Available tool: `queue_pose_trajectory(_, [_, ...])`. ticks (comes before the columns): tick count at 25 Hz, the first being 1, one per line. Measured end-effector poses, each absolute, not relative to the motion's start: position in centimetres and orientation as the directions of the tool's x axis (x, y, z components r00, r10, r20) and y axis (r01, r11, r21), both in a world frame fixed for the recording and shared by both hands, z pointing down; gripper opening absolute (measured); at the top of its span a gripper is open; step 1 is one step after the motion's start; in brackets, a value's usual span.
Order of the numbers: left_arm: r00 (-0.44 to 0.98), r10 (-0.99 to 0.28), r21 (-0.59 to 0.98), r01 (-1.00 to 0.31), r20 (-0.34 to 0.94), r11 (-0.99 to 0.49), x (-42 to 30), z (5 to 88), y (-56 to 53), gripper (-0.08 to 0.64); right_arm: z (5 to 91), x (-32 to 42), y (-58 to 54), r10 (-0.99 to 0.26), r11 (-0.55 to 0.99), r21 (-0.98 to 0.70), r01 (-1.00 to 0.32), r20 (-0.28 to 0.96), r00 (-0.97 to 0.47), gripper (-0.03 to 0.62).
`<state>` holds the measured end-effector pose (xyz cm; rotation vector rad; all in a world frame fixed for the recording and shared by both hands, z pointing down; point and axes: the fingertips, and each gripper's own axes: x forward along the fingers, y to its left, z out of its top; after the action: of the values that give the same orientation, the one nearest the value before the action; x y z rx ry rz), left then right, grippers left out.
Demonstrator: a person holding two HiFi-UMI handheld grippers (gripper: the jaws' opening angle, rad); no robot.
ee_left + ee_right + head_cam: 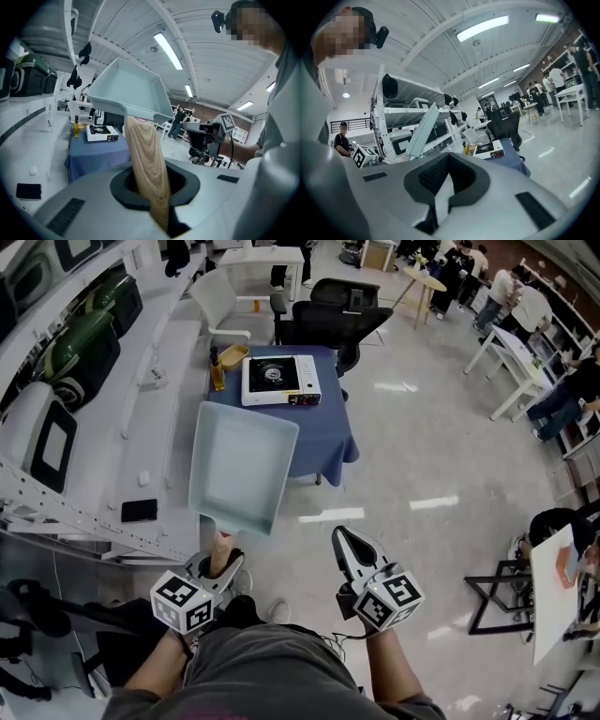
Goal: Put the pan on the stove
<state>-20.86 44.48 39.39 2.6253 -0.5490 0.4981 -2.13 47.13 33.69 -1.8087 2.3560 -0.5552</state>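
My left gripper (pixel 221 557) is shut on the wooden handle (pixel 147 164) of a square pale teal pan (pixel 239 465), which is held up in the air, tilted, over the floor in front of me. The pan (pixel 129 91) fills the upper left gripper view, and its edge (pixel 423 129) shows in the right gripper view. A white portable stove (pixel 279 379) sits on a blue-clothed table (pixel 323 432) farther ahead; the stove (pixel 102 133) is well beyond the pan. My right gripper (pixel 343 547) hangs to the right of the pan, shut, nothing in it.
A yellow oil bottle (pixel 217 371) and a small bowl (pixel 232 356) stand left of the stove. Black office chairs (pixel 328 320) are behind the table. White shelving with appliances (pixel 84 409) runs along the left. Several people stand by tables at the far right (pixel 525 315).
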Motion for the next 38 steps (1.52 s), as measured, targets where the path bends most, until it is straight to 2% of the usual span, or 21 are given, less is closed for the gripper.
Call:
queue_pose_trajectory(16, [0.871,-0.276,0.336,-0.424,0.406,-0.841,-16.7,40.5,39.0,0.032,34.7,1.6,42.4,-0.955,0.197,-0.348,-0.917,0.142,-0.259,0.003])
queue_pose_trajectory(38, [0.871,-0.223,0.401,-0.411,0.437,-0.819,-14.8,43.1,19.4,0.032,37.0,2.7,22.8,-0.946,0.151,-0.383,-0.911,0.212,-0.246,0.003])
